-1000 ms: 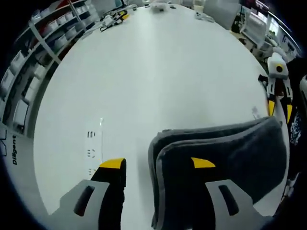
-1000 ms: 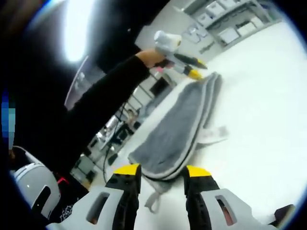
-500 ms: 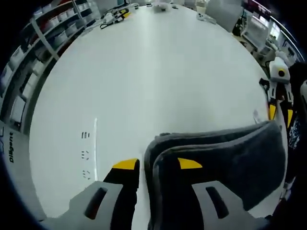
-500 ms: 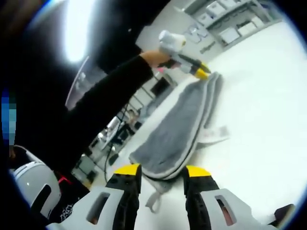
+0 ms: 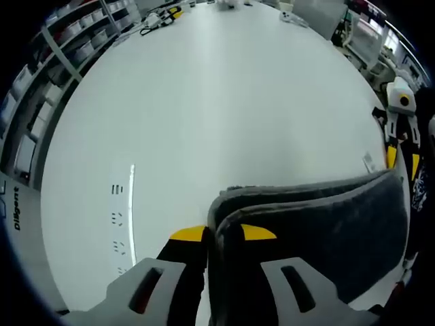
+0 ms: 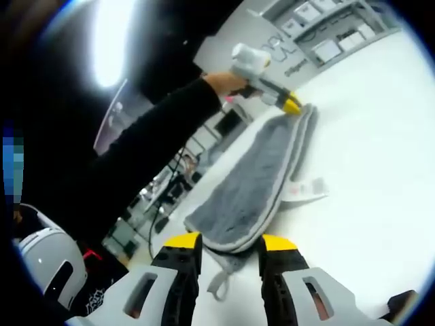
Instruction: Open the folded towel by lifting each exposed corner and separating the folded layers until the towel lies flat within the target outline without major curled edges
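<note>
A grey folded towel with a paler trim lies on the white table. My left gripper has its yellow-tipped jaws drawn close on the towel's folded edge, one jaw on each side. Seen from the right gripper view, the left gripper sits at the far corner of the towel, held by a hand in a black sleeve. My right gripper is open, its jaws straddling the towel's near end without pinching it. From the left gripper view the right gripper hangs at the towel's far end.
A white label and a hanging loop stick out from the towel. Shelves with bins run along the left of the table. Small items lie at its far end. Printed marks sit beside my left jaw.
My left gripper's jaws have drawn together onto the towel's folded edge. The right gripper's jaws have kept their spacing around the near end.
</note>
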Tool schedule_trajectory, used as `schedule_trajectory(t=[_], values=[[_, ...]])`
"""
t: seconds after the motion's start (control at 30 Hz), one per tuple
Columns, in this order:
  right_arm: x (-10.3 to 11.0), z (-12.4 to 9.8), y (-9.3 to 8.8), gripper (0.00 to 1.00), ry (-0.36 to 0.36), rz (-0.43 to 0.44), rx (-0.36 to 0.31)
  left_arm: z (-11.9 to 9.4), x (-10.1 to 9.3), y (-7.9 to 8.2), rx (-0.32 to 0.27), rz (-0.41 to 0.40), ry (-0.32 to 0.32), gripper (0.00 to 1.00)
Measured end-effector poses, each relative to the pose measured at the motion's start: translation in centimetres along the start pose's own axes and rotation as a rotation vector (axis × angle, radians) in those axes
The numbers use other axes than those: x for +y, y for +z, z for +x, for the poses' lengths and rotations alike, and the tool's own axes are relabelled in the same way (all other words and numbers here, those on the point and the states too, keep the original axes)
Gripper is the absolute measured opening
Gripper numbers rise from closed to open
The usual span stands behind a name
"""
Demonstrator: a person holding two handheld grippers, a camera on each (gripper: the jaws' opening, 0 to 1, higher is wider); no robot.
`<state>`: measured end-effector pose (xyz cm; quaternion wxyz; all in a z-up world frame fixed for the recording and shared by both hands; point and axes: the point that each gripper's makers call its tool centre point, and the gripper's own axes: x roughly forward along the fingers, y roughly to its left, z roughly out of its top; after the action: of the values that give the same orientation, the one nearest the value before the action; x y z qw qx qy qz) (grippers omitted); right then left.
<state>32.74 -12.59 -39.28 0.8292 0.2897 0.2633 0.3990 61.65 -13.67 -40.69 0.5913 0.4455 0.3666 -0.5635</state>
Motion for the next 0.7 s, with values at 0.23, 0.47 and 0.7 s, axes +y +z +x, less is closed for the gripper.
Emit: schedule_trajectory(t=[0.23,0.47,0.7], values=[[0.0,0.3,-0.4,0.27,-0.011,-0.018,0.021,-0.7,0.2,0.2,-0.014,0.005,0.0,0.06],[-0.1,0.7,-0.3,0.28,-0.023,0.005,0.021,-1.2,0.7,0.5,-0.031,0.001,0.005,0.05],[-0.5,1.1,-0.3,0.21,-0.052,0.005,0.028,-1.7,0.8,0.5,-0.042,-0.027,-0.001,0.04]])
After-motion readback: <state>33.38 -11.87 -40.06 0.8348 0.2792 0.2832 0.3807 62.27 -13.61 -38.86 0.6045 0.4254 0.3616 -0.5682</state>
